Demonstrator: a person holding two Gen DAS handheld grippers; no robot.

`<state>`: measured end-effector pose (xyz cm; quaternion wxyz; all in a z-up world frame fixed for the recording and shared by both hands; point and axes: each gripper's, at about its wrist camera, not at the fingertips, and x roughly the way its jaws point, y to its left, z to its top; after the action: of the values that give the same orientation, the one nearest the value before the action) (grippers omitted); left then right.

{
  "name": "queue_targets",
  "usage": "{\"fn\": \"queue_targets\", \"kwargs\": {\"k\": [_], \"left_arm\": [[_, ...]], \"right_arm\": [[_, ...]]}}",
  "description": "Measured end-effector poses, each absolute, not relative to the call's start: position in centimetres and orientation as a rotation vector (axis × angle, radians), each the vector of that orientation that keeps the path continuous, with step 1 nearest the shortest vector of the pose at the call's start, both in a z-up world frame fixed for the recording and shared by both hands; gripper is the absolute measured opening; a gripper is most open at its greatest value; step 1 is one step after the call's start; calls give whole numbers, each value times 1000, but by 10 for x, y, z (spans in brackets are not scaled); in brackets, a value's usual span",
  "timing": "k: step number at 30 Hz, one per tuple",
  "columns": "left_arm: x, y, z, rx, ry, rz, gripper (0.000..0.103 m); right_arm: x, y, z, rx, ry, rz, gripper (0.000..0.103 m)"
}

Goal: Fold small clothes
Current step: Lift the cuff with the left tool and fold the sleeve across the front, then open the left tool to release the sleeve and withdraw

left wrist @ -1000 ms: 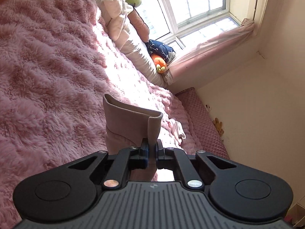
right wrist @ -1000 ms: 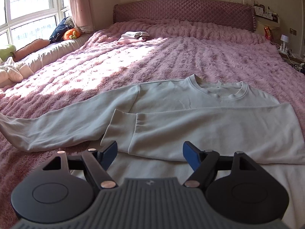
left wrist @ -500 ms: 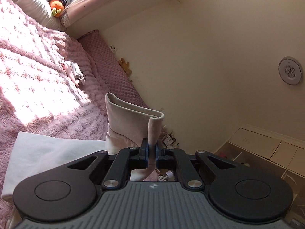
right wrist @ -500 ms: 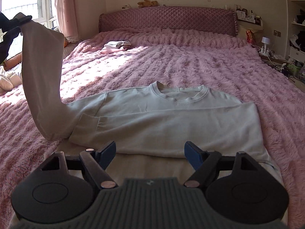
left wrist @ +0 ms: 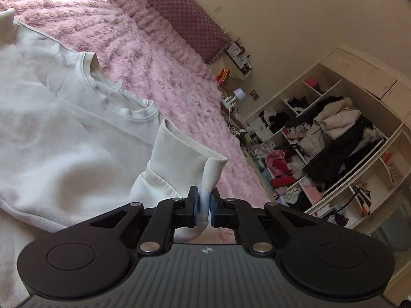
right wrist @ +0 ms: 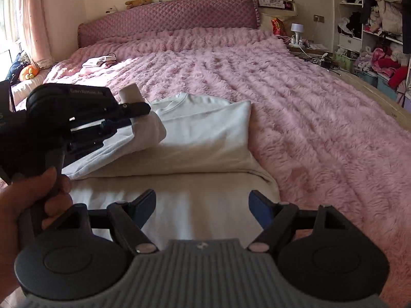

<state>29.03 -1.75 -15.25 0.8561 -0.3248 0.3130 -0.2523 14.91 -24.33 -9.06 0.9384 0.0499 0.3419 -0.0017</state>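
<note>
Overhead, left claw (left wrist: 204, 206) pinches the sweatshirt (left wrist: 64, 138) cuff (left wrist: 185, 159); right claw (right wrist: 203, 206) hovers wide.

Daylight comes from the window (right wrist: 10, 25) at the left edge of the right wrist view, which is overexposed there. A bright sun patch lies on the blanket (right wrist: 282, 97) near the headboard, and the far corner in the left wrist view is also washed out. The white sweatshirt (left wrist: 64, 138) looks soft and slightly blurred, with mild glare. Both views bend strongly at the edges, with dark corners. The near bed side is in shade.
</note>
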Motion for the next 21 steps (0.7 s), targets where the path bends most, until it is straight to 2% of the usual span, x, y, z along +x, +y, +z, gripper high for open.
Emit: {"fn": "queue_targets", "kwargs": {"k": [2,6,10,12,15,18,21], "left_arm": [[292,-34,-166,-613,734,-530,14],[280,-46,-156,-503,757,-557,31],[259,-40,-120,-409,699,-591,34],[247,-23,-102,-414,669,-606,47],[231,15,-80,-361,613,-558,62],[230,60,-69,-244,603,-435,63],[228,104,-72,-149,645,-279,63]], "right_arm": [[146,-255,-99,84,696,-53,75],[144,-268,-106,47,672,-73,75],[154,-275,-102,73,634,-76,75],[162,-278,-98,104,611,-63,75],[173,-275,-92,140,581,-24,75],[192,-270,-95,157,551,36,75],[218,-265,-105,185,542,102,70]]}}
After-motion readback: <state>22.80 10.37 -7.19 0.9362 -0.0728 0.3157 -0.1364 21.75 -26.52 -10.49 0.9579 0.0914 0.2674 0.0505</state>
